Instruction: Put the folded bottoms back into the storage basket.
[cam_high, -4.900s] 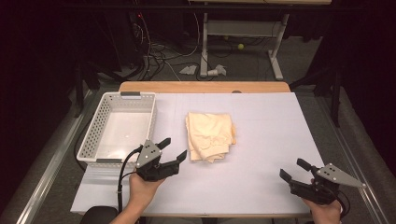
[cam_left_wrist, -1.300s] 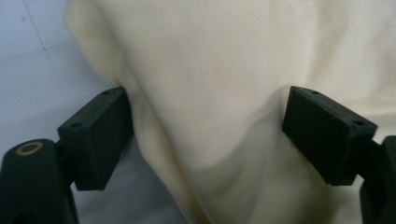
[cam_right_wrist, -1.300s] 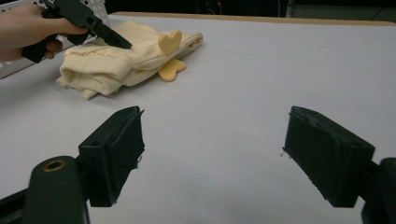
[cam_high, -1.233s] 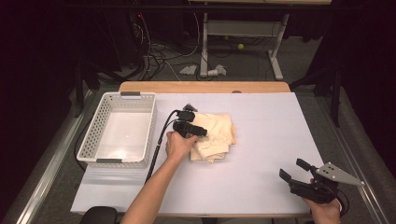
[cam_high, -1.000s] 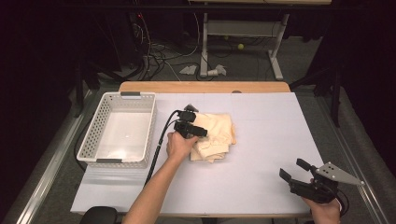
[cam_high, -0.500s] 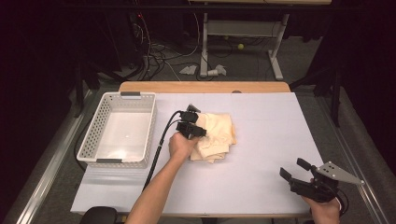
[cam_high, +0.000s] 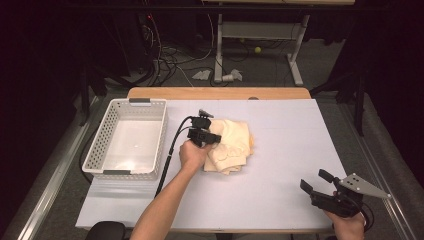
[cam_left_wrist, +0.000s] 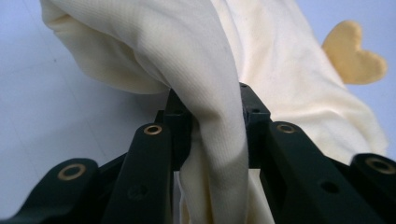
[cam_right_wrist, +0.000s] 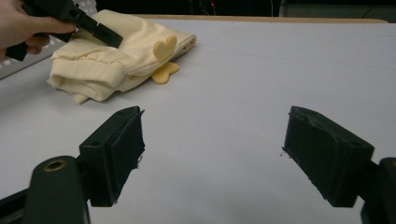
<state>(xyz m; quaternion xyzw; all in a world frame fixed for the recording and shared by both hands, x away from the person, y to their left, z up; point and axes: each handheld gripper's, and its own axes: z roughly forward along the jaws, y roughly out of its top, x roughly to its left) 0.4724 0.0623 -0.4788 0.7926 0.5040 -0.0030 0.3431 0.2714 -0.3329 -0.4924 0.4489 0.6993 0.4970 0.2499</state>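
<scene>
A folded cream-yellow garment (cam_high: 232, 145) lies near the middle of the white table. In the left gripper view a fold of that garment (cam_left_wrist: 205, 84) is pinched between the two black jaws, and my left gripper (cam_left_wrist: 212, 135) is shut on it. From above, my left gripper (cam_high: 212, 137) sits at the garment's left edge, held by a hand. A darker yellow heart-shaped tab (cam_right_wrist: 164, 49) sticks out of the garment (cam_right_wrist: 116, 56). My right gripper (cam_high: 316, 184) rests at the front right of the table, open with nothing between its fingers (cam_right_wrist: 116, 149).
A white perforated basket (cam_high: 127, 142) stands at the left of the table, empty. The table's wooden far edge (cam_high: 220, 93) runs behind the cloth. Cables and desk legs lie on the dark floor beyond. A black cable trails from the left gripper toward the front.
The left gripper went from the front of the table up to the garment's left edge and shut on a fold of it. The right gripper has stayed put.
</scene>
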